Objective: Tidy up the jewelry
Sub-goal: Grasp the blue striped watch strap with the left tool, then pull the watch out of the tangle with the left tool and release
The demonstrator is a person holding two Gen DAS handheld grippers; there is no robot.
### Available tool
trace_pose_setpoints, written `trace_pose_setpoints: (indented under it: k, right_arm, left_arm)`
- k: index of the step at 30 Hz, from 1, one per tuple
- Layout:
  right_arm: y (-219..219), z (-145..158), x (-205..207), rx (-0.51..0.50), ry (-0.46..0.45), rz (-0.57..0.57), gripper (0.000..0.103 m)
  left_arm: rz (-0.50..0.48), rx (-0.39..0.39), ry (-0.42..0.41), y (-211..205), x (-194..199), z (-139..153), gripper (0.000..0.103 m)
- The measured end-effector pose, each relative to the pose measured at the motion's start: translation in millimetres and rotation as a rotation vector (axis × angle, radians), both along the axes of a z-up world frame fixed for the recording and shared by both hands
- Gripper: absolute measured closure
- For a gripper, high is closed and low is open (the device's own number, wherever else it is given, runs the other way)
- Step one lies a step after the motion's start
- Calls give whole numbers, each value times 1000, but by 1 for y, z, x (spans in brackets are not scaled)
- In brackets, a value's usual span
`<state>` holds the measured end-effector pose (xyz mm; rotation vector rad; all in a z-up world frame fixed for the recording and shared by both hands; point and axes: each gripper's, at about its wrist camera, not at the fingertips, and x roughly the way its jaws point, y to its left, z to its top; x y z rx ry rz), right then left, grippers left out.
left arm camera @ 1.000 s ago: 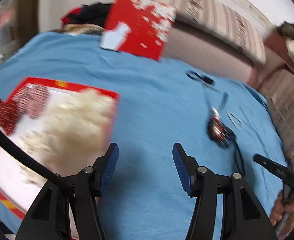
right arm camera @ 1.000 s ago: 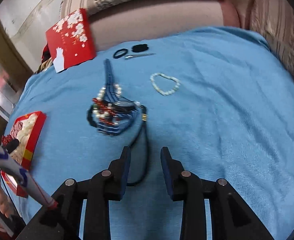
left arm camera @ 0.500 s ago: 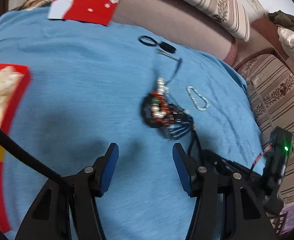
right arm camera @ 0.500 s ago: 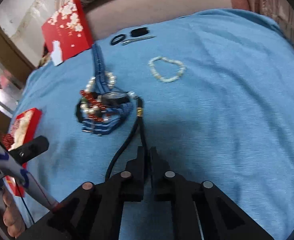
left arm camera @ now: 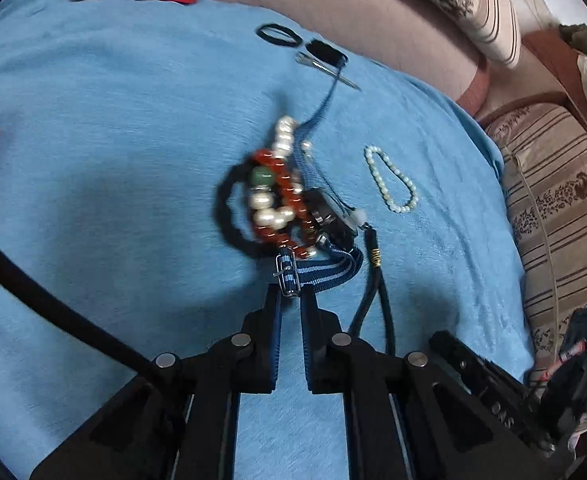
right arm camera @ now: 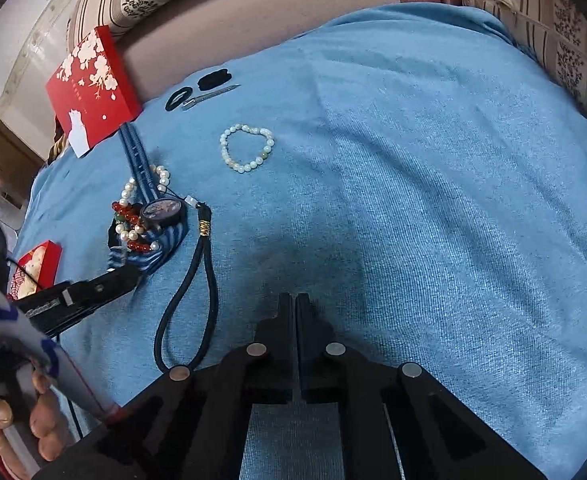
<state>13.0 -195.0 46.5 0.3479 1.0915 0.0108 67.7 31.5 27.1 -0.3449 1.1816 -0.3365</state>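
Observation:
A tangled jewelry pile point(left arm camera: 281, 204) lies on the blue cloth: red bead bracelet, white pearls, a black cord ring and a watch point(left arm camera: 331, 216) on a blue striped strap point(left arm camera: 317, 274). My left gripper point(left arm camera: 290, 294) is closed on the strap's buckle end. The pile also shows in the right wrist view point(right arm camera: 145, 224). A black cord loop point(right arm camera: 185, 308) lies beside it. A pale bead bracelet point(right arm camera: 247, 148) lies apart. My right gripper point(right arm camera: 295, 300) is shut and empty on bare cloth.
A red flowered box lid point(right arm camera: 91, 88) leans at the sofa edge. A black hair tie point(right arm camera: 178, 98), a black clip point(right arm camera: 213, 78) and a metal hairpin point(right arm camera: 209, 97) lie at the cloth's far edge. A red open box point(right arm camera: 35, 268) sits at the left.
My left gripper swung from the red box to the jewelry pile and closed on the blue strap. My right gripper closed, then moved right, away from the black cord.

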Motion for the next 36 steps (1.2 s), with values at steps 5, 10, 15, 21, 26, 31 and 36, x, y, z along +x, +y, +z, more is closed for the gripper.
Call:
trace_pose_setpoints:
  k: [5,10,15,21,26,31,36]
  right_arm:
    - [8,2,-1,-7,-5,21,100]
    - [15,0,-5,13,2,31,100]
    - [18,2,-9,49,-12,21,100]
    - [14,7,-9,87,-37,-4,98]
    - [14,5,-7,92,-29,-12,93]
    - [15,7,-7,79,-35,-6,92]
    - [7,9,-7,98,-44,-25,91]
  left_arm:
    - [17,-60,-6,47,-31,14,94]
    - [37,-54,35,97,-71,5,94]
    - [49,-46,40,134,-92,2,94]
    - [61,45,-78,154,-108,32,91]
    - [-117,143,-245,104,-116,56,61]
    - [-385,300,-335,25,-112,39,60]
    - [-570,500,-366,-15,-104,9,60]
